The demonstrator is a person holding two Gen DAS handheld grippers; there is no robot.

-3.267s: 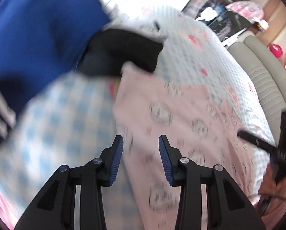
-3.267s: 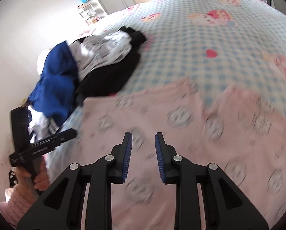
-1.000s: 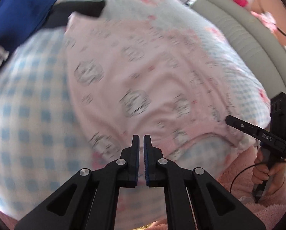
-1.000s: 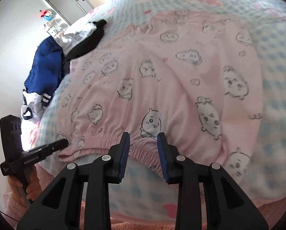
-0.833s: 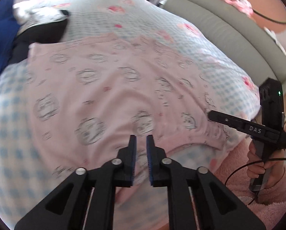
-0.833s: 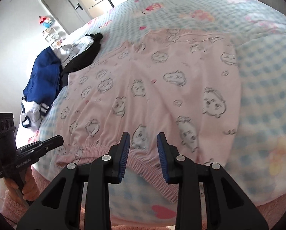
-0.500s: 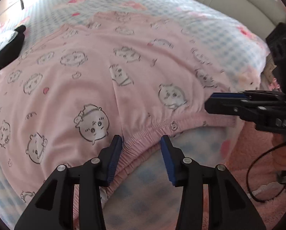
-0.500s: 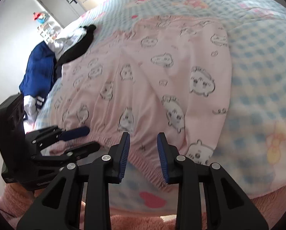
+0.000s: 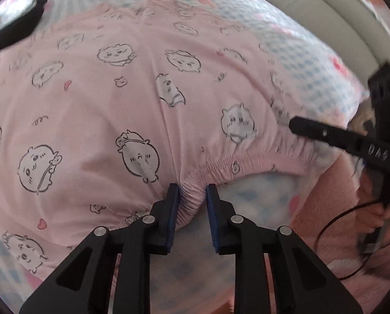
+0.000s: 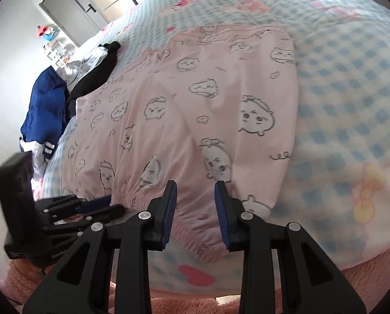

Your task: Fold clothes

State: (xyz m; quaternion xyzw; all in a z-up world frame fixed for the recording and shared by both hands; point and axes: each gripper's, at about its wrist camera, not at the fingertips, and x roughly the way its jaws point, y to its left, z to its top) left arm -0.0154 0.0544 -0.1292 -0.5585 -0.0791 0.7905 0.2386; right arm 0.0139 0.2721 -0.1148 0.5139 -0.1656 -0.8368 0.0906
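Pink pajama bottoms [image 9: 103, 104] printed with cartoon faces lie spread flat on the bed, elastic waistband [image 9: 247, 162] toward me. My left gripper [image 9: 192, 196] is at the waistband's middle. Its jaws are closing, and a bunched fold of the elastic fills the gap between the blue pads. In the right wrist view the same pajama bottoms [image 10: 195, 104] run away from my right gripper [image 10: 195, 198]. That gripper hovers open over the waistband near its right corner, pads clear of the cloth. Each gripper appears at the edge of the other's view.
The bed has a blue checked cover [image 10: 351, 78]. A heap of blue, black and white clothes [image 10: 43, 104] lies at its far left, close to the pajama legs. A grey padded headboard [image 9: 338, 18] runs along the right. Pink fluffy fabric [image 9: 325, 196] borders the near edge.
The left gripper opened from shut, came in low to the waistband and narrowed around a fold of it. The right gripper slid sideways along the waistband, its gap unchanged.
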